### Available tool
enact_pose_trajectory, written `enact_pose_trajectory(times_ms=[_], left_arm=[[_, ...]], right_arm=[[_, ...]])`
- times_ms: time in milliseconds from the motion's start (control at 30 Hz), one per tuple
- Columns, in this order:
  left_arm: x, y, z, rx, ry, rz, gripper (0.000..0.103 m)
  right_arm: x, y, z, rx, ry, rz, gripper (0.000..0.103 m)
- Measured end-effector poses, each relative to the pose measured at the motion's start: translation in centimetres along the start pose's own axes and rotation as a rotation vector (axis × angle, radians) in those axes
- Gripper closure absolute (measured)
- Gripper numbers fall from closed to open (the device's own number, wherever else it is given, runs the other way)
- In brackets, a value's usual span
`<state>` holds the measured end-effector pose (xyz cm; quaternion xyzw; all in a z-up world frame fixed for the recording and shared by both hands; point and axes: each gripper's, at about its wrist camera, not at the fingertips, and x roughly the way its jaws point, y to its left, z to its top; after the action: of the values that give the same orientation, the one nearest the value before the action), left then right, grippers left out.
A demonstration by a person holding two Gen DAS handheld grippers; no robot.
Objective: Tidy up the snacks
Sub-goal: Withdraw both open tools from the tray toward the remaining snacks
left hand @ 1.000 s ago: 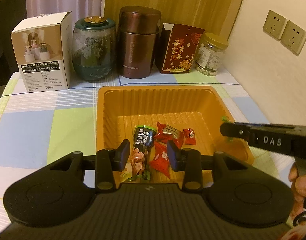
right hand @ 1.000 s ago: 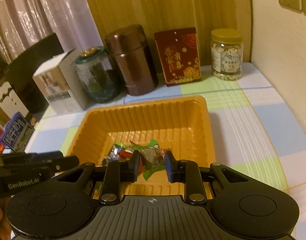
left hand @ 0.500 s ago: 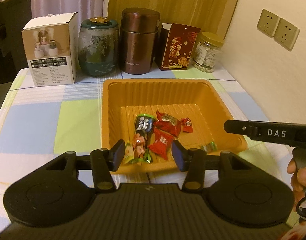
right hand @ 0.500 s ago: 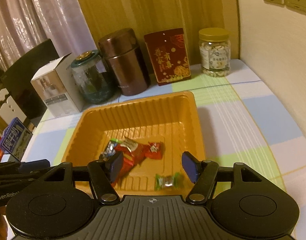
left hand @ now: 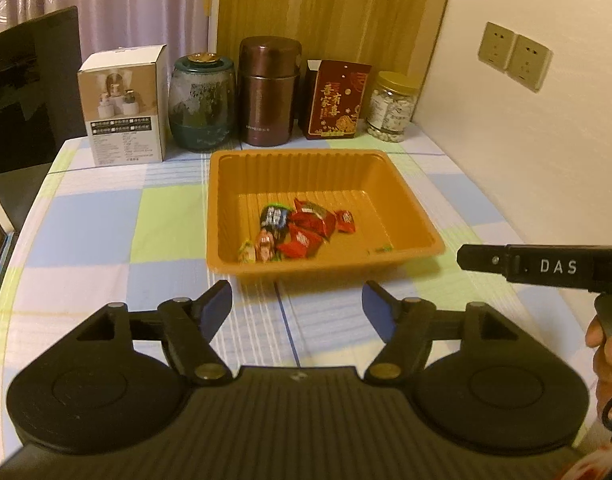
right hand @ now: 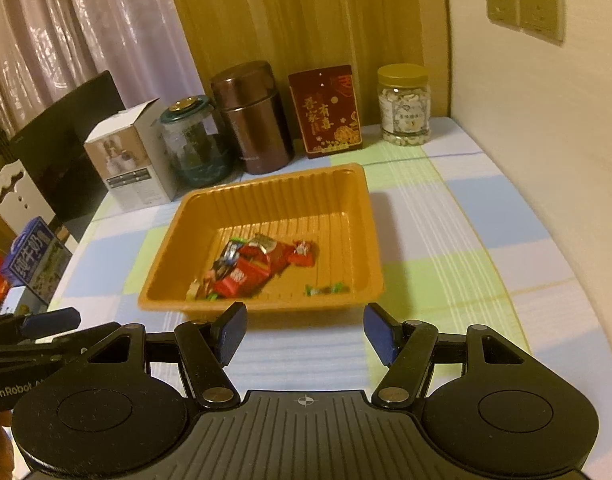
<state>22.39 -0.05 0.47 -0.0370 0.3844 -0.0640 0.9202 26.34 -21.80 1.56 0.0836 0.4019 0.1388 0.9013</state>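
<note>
Both grippers — left gripper and right gripper — had jaws spread wide, gripping nothing; ahead of them sat the orange tray with wrapped snacks, perhaps seven — blurred

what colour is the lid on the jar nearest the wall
Gold; the jar lid shows best in the right wrist view.

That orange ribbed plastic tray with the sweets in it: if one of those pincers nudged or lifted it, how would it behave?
The orange ribbed plastic tray looks thin-walled, so it is probably light and would likely slide on the checked tablecloth rather than tip, being wide and low. Lifted by one rim, it might flex, and the loose wrapped sweets would probably slide to the low side.
</note>
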Motion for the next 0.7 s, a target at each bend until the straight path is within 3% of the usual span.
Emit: enact_pose_trajectory(times_ms=[333,700], left_arm=[[-5.8,-0.2,-5.0,-0.038,-0.004,0.028,0.028],[-10.9,0.7,-8.2,-0.078,-0.032,0.072,0.024]], right_arm=[[-5.4,-0.1,-4.7,0.027,-0.018,-0.006,0.038],[-9.7,1.2,-9.2,0.011,-0.041,-0.007,0.038]])
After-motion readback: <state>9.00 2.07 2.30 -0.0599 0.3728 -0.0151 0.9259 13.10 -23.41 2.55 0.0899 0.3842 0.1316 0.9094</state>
